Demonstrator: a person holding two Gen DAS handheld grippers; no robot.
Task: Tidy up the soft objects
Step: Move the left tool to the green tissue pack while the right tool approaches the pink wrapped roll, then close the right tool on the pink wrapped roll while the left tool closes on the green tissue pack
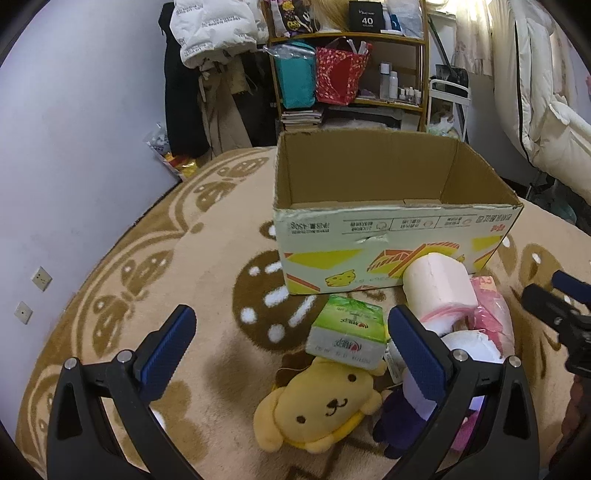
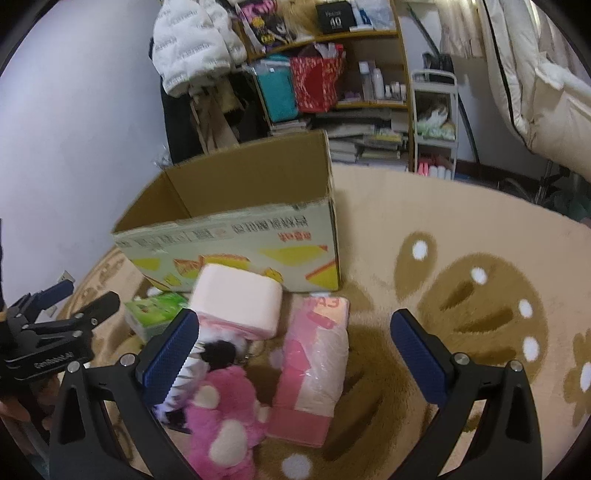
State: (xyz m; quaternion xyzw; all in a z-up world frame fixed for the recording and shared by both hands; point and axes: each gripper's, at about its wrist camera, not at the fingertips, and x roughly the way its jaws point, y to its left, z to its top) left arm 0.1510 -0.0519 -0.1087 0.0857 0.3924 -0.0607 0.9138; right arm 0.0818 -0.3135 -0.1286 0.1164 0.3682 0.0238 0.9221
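Digits "40" on black box (image 1: pixel 366 16)

Two matching handheld grippers, black frames with blue pads

My left gripper (image 1: pixel 291 341) and right gripper (image 2: pixel 295 341) each show black triangular cut-out arms, silver round screws at the joints, and ribbed blue rubber pads (image 1: pixel 168 354); white lettering marks the left one's black body in the right wrist view.

A purple plush toy (image 1: pixel 397 424) lies half hidden behind the left gripper's finger. The pink plush toy (image 2: pixel 225 417) is blurred, its lower end cut off by the near edge.
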